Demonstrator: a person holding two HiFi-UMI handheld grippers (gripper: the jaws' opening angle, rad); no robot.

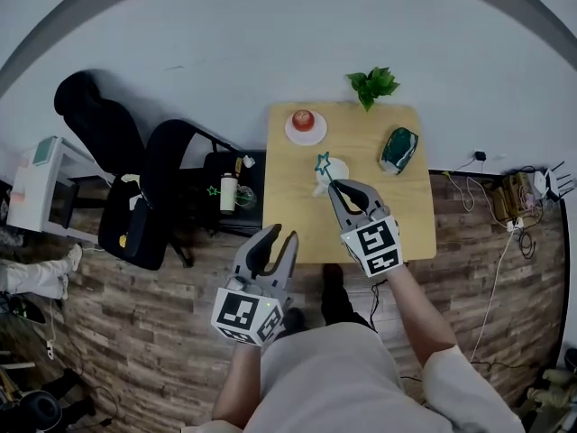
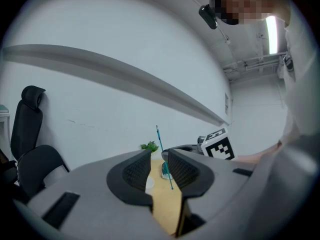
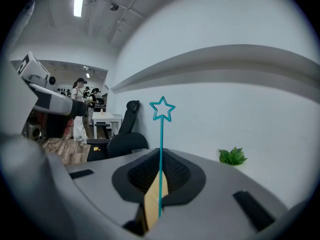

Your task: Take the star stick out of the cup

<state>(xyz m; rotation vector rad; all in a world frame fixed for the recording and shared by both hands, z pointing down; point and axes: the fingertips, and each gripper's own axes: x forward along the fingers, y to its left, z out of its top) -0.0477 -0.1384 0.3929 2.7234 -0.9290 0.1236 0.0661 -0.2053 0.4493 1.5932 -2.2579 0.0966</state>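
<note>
A thin teal star stick (image 3: 161, 149) stands upright between the jaws of my right gripper (image 3: 160, 179), which is shut on its shaft; the open star is at the top. In the head view, my right gripper (image 1: 344, 188) holds the star stick (image 1: 323, 163) over the wooden table (image 1: 361, 233), right beside the white cup (image 1: 326, 184). In the left gripper view the stick (image 2: 164, 156) slants in the air, its lower tip just right of the cup (image 2: 149, 184). My left gripper (image 1: 278, 236) hangs open and empty off the table's front left corner.
A plate with a red apple (image 1: 305, 122), a green plant (image 1: 372, 84) and a dark green object (image 1: 398, 149) stand on the far half of the table. Black chairs (image 1: 162, 188) and a black stand with a bottle (image 1: 228, 191) stand left of it. Cables (image 1: 491, 197) lie to its right.
</note>
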